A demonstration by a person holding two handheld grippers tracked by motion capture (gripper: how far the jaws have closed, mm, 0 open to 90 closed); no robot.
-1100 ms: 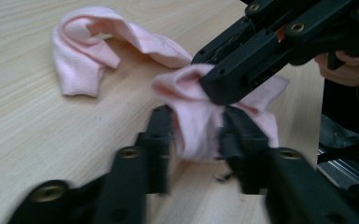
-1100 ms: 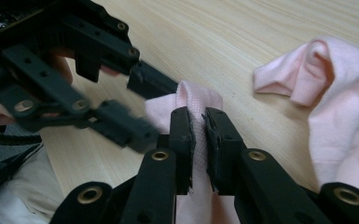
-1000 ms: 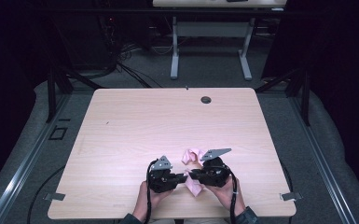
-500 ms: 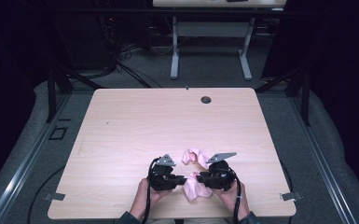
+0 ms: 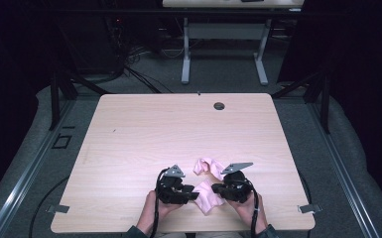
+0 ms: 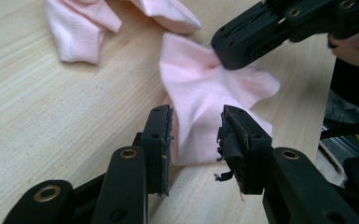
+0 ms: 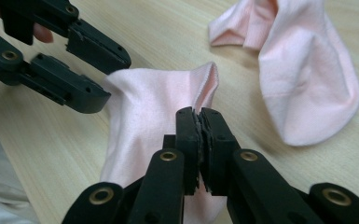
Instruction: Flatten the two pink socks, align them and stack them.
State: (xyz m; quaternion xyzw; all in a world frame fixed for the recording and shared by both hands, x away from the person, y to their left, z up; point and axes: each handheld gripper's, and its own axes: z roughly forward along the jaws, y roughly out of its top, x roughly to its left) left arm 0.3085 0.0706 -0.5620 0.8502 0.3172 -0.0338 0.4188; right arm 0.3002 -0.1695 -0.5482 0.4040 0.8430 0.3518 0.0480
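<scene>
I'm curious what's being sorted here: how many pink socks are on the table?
2. One pink sock lies near the table's front edge, pinched by the right gripper. The other sock lies crumpled just beyond it, untouched. None seems hidden.

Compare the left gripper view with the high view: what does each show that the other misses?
Left gripper view alone: the left tongs stand open, their jaws either side of the near pink knitted sock without pressing it, having just been opening; the right tongs pinch that sock's far edge.

High view alone: the whole pale wooden table, its round dark grommet, the grey carpeted floor, and both hands.

Both: the second pink sock, lying apart beyond the first.
</scene>
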